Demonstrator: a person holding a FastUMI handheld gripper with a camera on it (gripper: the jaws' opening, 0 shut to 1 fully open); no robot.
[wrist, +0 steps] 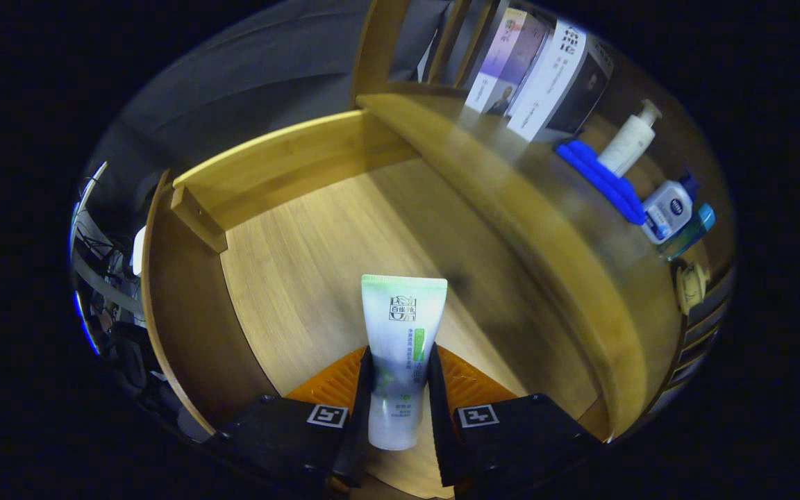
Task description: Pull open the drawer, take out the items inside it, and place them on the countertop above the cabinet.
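1. Drawer (317, 236): pulled open, light wood, bare floor, raised front wall beyond the gripper. One drawer.
2. Surface (546, 208): cabinet top in the same wood, running along the drawer's right side, rounded front edge, blurred in places.
3. Books (539, 69): upright at the far end of the surface, three or four spines/covers. Print too small and skewed to read.
4. Blue cloth (598, 179): one folded strip lying on the surface, just in front of the books.
5. Bottles: one white pump bottle (628, 142) touching the cloth's far side; one white bottle with dark-blue cap and round blue logo (667, 208), brand unreadable; one teal bottle (692, 232) just beside it. Three total.
6. Tube (401, 347): one white squeeze tube, green band on the crimped end, green label strip plus a square logo and small print, not legible. Crimp end points away, cap end hidden low between the fingers. It is held above the open drawer's floor, left of the surface.
7. Gripper (400, 389): both fingers pressed on the tube's sides, pinching its lower half.
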